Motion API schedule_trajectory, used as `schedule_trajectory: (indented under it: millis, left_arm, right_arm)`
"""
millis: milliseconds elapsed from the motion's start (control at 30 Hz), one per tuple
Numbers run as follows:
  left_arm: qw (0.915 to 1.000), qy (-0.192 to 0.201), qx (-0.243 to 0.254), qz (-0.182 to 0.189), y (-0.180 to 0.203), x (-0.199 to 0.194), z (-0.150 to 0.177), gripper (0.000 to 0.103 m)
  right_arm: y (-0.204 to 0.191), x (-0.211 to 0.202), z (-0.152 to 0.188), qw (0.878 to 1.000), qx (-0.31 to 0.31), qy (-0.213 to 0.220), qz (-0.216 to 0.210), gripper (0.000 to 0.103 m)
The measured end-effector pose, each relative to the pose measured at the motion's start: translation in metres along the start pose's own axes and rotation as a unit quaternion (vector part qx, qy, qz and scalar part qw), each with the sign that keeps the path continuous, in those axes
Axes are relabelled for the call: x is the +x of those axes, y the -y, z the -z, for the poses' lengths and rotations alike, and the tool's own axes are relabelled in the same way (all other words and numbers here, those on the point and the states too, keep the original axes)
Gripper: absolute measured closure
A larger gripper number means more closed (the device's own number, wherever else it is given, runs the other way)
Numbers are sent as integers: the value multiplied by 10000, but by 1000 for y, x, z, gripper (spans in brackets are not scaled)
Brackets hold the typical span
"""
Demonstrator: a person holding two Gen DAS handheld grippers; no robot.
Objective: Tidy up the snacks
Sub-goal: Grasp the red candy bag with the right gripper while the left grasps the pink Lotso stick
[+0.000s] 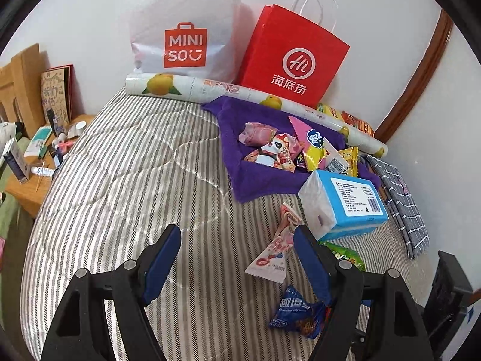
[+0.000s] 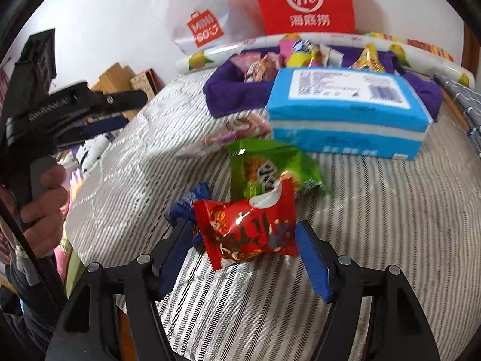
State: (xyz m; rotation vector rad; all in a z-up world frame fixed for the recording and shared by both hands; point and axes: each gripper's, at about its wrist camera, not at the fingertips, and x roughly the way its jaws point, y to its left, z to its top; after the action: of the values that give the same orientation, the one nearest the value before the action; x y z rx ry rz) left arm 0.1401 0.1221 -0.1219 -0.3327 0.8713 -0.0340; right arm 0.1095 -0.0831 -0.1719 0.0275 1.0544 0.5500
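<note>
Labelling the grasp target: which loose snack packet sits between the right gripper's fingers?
The red packet, lying between the open right gripper fingers. The green packet lies beyond it; the blue packet peeks out behind the left finger.

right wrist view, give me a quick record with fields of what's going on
surface: striped bedding
right gripper: open, fingers either side of red snack
behind red snack: green snack
further back: tissue pack
purple cloth: holds several snacks
left gripper: open, above bedding, near pink snack
</note>
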Motion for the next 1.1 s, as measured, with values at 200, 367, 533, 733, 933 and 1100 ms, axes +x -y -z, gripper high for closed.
schedule_trajectory:
  millis: [200, 367, 533, 733, 933, 1100]
  left_arm:
    - [9999, -68, 57, 70, 1, 2, 7, 27]
    - [9998, -155, 121, 49, 6, 7, 12, 27]
    - [9995, -237, 173, 67, 9, 11, 18, 27]
    - [9990, -336, 292, 49, 20, 23, 20, 27]
    - [9965, -518, 648, -82, 39, 49, 20, 27]
    - [9912, -633, 1097, -387, 59, 75, 21, 27]
  right_arm:
    - [-9, 10, 2, 9995, -250, -32, 203, 27]
    - [-16, 19, 3, 9969, -627, -21, 465, 30]
    - [-9, 5, 3, 9978, -594, 97, 279, 46]
    - [7, -21, 5, 9983, -415, 350, 225, 46]
    - [30, -50, 10, 9972, -197, 630, 339, 46]
    - [66, -68, 9, 9945, 118, 827, 625, 46]
